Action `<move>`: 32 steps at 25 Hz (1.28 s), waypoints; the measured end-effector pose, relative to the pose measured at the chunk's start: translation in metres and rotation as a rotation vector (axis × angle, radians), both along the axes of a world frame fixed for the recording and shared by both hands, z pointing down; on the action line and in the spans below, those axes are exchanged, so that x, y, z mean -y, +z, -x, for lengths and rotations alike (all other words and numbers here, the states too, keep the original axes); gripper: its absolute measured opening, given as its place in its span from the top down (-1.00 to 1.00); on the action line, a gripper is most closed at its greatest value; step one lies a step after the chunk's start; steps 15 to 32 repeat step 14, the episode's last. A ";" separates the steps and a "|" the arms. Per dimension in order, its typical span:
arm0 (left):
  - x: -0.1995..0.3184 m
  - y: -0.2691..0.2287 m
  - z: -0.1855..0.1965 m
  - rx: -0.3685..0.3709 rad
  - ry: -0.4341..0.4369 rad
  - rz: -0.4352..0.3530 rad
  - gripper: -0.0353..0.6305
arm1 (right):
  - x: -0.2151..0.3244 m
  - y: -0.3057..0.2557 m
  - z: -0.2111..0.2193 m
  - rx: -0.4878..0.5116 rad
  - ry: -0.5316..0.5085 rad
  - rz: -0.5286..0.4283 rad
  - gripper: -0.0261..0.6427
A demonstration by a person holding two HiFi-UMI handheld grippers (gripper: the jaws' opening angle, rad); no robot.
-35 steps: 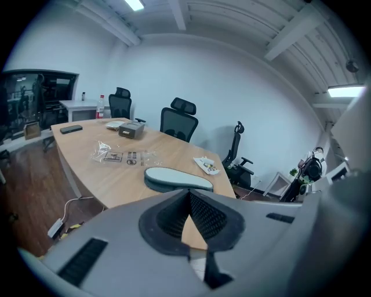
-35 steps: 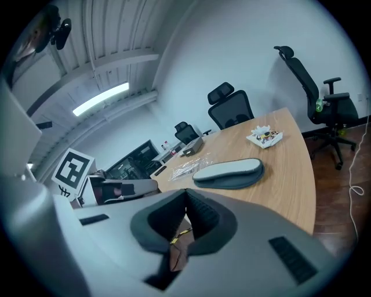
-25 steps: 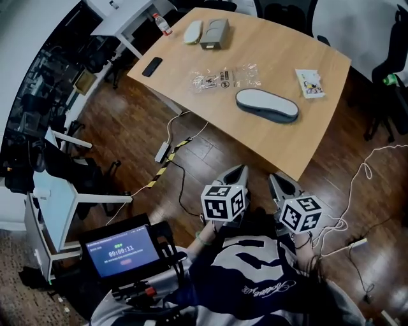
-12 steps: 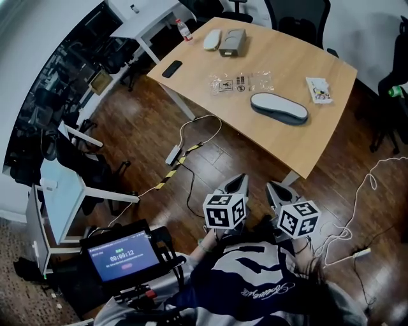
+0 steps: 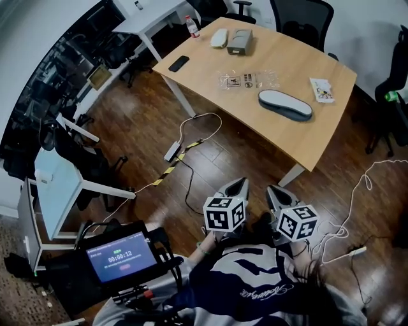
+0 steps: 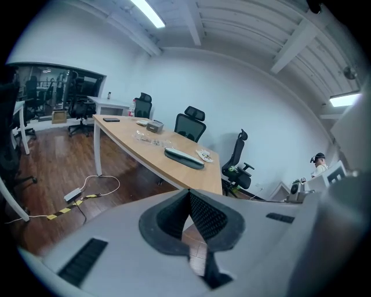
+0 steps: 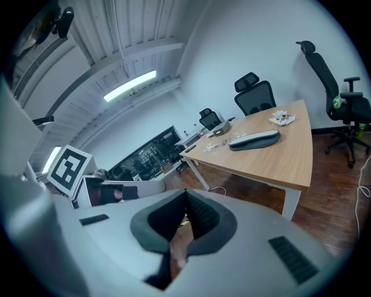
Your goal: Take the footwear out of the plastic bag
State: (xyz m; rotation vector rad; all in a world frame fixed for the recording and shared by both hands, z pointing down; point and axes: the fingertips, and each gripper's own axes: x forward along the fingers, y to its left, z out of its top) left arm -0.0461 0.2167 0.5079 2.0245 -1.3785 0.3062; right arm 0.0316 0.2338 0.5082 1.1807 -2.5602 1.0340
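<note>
Ahead, footwear [image 5: 285, 105] near table [image 5: 280, 136] edge — open floor [image 5: 245, 167].

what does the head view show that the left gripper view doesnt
Head view only: the timer screen, the right tongs and the person's patterned top. Left gripper view only: the ceiling light and a distant person at far right. Both: the wooden table, the grey footwear on it, the office chairs behind and the floor cable.
</note>
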 end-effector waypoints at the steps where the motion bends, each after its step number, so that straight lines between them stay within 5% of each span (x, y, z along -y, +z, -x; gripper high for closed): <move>1: -0.003 0.000 0.003 -0.006 0.001 -0.001 0.88 | -0.003 -0.001 0.002 0.000 0.003 0.000 0.94; 32: -0.017 0.004 0.006 0.001 0.041 -0.024 0.88 | -0.021 0.001 0.005 -0.011 0.034 -0.008 0.94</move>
